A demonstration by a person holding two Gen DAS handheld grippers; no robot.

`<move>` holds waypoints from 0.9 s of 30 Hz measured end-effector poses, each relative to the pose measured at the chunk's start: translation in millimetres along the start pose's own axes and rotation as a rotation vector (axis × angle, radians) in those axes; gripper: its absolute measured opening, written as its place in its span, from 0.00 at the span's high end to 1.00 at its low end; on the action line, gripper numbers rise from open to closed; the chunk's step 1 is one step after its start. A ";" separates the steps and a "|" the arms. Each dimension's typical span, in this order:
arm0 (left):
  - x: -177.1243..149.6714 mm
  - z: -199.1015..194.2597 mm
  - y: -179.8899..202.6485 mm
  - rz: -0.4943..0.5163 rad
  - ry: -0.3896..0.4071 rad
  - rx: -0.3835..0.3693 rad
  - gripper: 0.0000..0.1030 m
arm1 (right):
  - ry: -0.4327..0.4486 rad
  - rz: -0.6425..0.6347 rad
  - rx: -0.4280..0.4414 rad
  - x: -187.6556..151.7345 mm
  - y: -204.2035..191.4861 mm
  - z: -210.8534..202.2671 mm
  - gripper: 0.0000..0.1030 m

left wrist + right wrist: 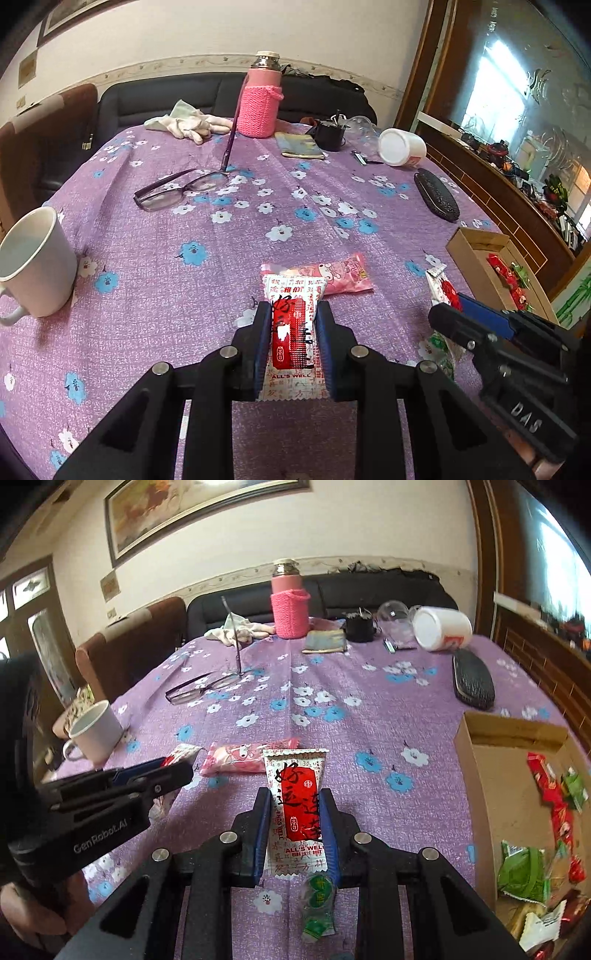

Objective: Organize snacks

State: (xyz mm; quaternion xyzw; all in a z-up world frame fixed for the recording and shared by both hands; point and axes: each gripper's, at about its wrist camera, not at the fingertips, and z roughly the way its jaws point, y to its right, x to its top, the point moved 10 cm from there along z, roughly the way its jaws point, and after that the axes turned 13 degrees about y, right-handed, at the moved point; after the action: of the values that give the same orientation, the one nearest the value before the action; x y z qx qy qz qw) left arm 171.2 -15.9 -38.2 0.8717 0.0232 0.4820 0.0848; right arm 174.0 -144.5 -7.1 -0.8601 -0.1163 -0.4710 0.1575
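On a purple flowered surface (369,701), each tongs, left (291,332) and right (295,812), was clamped on a red-and-white packet (293,325) (297,797); best practice was to carry both level over the box (517,805) at right before releasing.

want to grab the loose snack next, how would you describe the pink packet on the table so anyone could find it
Start at the purple flowered tablecloth and go to its near middle, just beyond the left gripper. The pink snack packet lies flat there, crosswise, partly behind the red-and-white packet which that gripper holds. It is the only pink wrapper, with a cartoon print, and no gripper holds it.
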 end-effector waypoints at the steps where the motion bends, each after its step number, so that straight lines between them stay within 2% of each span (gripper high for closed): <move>1: -0.1 0.4 0.7 0.003 0.000 0.001 0.77 | -0.002 0.007 -0.002 0.3 0.9 0.8 0.73; 12: -1.3 0.9 4.9 0.041 0.006 0.011 0.77 | 0.017 0.007 -0.084 3.7 22.0 0.7 0.73; 27: -0.3 -3.4 19.7 0.116 0.037 0.023 0.77 | 0.015 0.027 -0.110 4.5 30.9 -1.0 0.73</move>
State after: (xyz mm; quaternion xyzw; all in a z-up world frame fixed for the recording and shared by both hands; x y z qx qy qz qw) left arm 167.4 -34.8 -33.3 0.8634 -0.0202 0.5021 0.0460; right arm 186.3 -173.2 -7.8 -0.8654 -0.0773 -0.4810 0.1171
